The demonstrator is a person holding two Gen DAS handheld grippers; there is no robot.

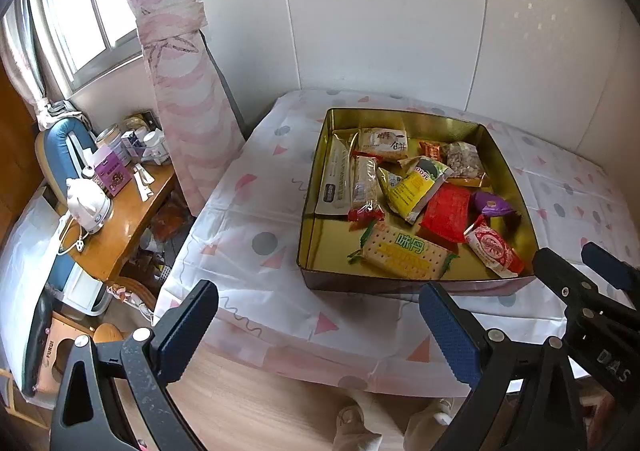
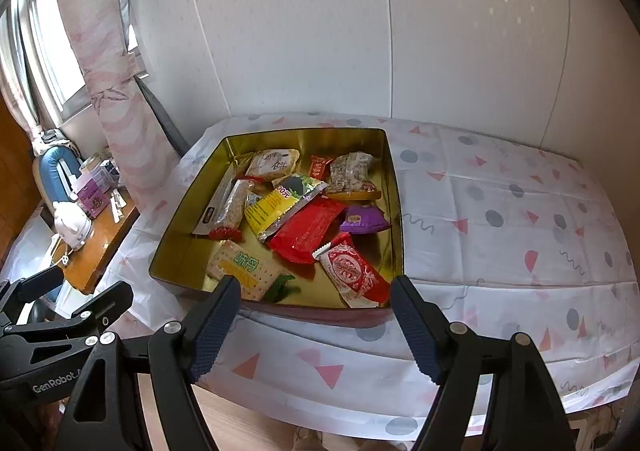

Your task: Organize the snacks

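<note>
A gold-lined metal tin [image 1: 316,187] [image 2: 188,187] sits on the patterned tablecloth and holds several wrapped snacks: a cracker pack [image 1: 404,255] [image 2: 240,269], a red pouch [image 1: 446,213] [image 2: 306,235], a yellow pack [image 1: 416,189] [image 2: 272,209], a purple pack [image 1: 494,205] [image 2: 362,219] and a red-and-white candy pack [image 1: 494,247] [image 2: 354,273]. My left gripper [image 1: 320,331] is open and empty, above the table's front edge, short of the tin. My right gripper [image 2: 316,325] is open and empty, just in front of the tin's near wall.
The table [image 2: 500,211] stands against a white wall. A wooden side table [image 1: 116,227] at the left carries a white kettle [image 1: 90,203], boxes and jars. A pink curtain [image 1: 180,91] hangs beside it. Wooden floor and a person's feet [image 1: 360,423] lie below.
</note>
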